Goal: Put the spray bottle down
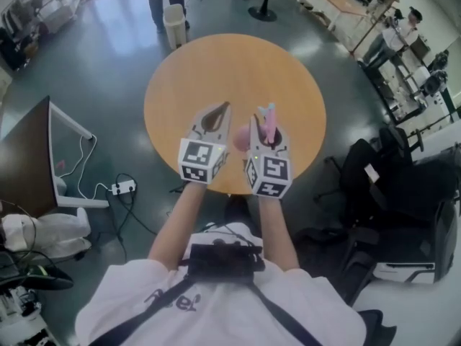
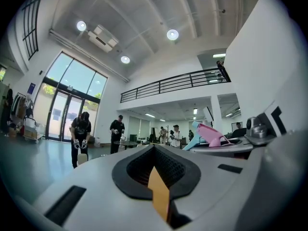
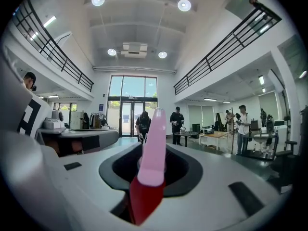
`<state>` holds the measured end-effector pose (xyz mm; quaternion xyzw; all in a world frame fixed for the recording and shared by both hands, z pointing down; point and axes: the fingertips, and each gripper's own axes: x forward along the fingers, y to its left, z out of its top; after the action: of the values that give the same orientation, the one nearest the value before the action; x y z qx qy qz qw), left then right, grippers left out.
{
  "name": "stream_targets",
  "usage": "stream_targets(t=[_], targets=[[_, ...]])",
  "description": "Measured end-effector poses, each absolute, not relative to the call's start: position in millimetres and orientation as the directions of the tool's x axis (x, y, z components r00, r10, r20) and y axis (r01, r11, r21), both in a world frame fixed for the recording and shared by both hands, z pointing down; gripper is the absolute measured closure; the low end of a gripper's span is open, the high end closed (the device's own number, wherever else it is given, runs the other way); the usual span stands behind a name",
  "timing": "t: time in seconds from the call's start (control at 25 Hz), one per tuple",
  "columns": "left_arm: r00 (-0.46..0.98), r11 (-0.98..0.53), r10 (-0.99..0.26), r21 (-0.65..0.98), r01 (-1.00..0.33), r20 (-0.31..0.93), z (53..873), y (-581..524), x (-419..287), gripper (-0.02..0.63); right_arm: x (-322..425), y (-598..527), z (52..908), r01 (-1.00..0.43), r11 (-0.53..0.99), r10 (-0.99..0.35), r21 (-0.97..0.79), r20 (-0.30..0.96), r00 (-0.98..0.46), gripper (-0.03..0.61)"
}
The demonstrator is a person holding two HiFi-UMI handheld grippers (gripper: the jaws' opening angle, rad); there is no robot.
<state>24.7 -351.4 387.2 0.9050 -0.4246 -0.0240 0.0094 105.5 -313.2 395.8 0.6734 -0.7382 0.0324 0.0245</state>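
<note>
A pink spray bottle (image 1: 267,125) with a pale blue nozzle stands up between the jaws of my right gripper (image 1: 268,134), which is shut on it over the near edge of the round wooden table (image 1: 216,63). In the right gripper view the bottle (image 3: 151,148) fills the slot, pink above and red lower down. My left gripper (image 1: 215,119) hovers just to the left at the same height, shut and holding nothing. The left gripper view shows only a thin orange strip of table through its slot (image 2: 158,191), with the bottle (image 2: 211,134) off to the right.
A pale bin (image 1: 173,24) and a standing person are at the table's far edge. A dark monitor (image 1: 29,157), a power strip (image 1: 122,188) and cables lie on the floor at left. Black chairs (image 1: 389,171) crowd the right. Desks and people fill the far right.
</note>
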Motion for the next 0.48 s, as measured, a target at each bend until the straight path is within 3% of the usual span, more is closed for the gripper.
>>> stream_targets(t=[0.48], targets=[[0.633, -0.633, -0.774, 0.065, -0.771, -0.014, 405.1, -444.0, 50.3, 0.601, 137.8, -414.5, 422.9, -0.995, 0.101, -0.986, 0.014, 0.138, -0.099, 0.437]])
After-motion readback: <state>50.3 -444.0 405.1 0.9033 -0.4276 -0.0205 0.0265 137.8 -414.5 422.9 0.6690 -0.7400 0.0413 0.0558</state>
